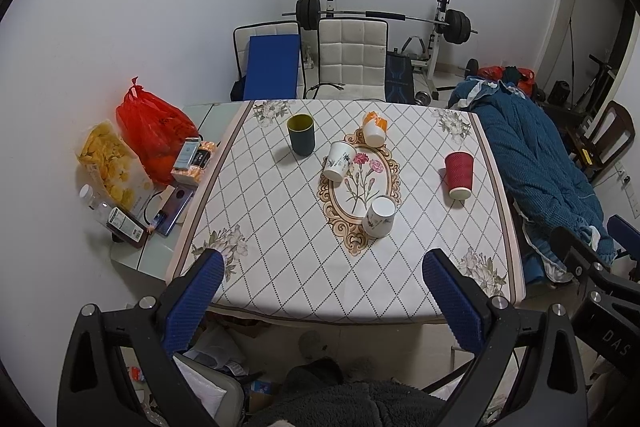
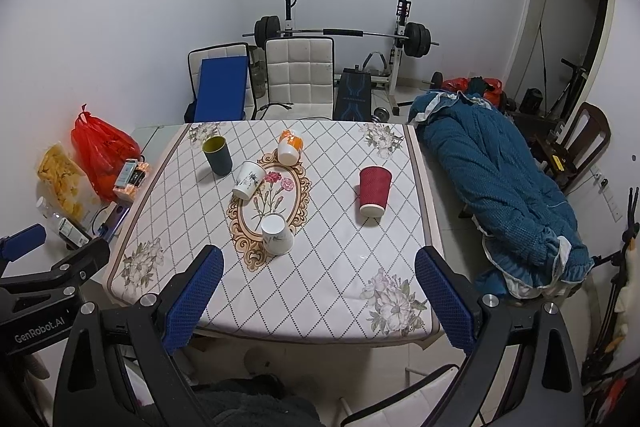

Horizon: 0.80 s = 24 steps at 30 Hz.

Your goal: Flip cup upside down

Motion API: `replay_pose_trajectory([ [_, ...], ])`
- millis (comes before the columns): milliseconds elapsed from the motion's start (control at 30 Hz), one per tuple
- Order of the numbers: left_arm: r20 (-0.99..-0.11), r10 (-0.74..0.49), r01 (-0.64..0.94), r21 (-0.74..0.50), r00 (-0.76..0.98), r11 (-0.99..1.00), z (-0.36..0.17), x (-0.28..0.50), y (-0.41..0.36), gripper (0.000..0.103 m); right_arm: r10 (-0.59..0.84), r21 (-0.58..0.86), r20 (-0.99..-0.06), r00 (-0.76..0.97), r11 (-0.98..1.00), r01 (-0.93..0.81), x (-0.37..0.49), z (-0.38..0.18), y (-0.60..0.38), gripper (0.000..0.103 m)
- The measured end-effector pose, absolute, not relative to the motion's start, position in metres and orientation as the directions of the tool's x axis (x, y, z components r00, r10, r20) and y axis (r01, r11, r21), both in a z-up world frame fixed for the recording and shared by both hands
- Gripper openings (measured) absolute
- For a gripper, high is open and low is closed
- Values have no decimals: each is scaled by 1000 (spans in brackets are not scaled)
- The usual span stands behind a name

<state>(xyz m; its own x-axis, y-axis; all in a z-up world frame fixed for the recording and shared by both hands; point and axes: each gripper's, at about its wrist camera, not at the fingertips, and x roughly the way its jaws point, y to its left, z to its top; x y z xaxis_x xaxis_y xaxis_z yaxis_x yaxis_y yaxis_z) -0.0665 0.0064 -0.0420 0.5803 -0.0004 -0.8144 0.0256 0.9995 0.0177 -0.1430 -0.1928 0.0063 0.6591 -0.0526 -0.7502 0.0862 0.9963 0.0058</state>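
Right wrist view shows the dark cup [image 2: 218, 155] with yellow inside standing upright, mouth up, at the table's [image 2: 332, 291] far left, while I hold my left gripper [image 1: 324, 301] and right gripper [image 2: 320, 301] wide open, empty.

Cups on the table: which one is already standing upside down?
The red ribbed paper cup near the table's right edge: its closed base faces up and its pale rim rests on the cloth. The dark green cup and the three white cups show open mouths.
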Motion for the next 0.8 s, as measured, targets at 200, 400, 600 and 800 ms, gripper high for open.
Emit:
replay_pose_trajectory([
  [200,-814,-2,27,16,581,1000,-42,-67,7,102,-50,10,-751,658,996,87,-144,6,-194,99],
  [400,-814,0,26,19,581,999,-42,-68,8,102,-50,8,-750,659,996,85,-146,7,-193,99],
  [600,-813,0,26,19,582,999,-42,-69,8,102,-48,12,-750,660,996,86,-149,7,-192,99],
  [800,-813,0,27,20,582,999,-42,-69,8,102,-46,15,-750,660,996,87,-149,7,-192,99],
])
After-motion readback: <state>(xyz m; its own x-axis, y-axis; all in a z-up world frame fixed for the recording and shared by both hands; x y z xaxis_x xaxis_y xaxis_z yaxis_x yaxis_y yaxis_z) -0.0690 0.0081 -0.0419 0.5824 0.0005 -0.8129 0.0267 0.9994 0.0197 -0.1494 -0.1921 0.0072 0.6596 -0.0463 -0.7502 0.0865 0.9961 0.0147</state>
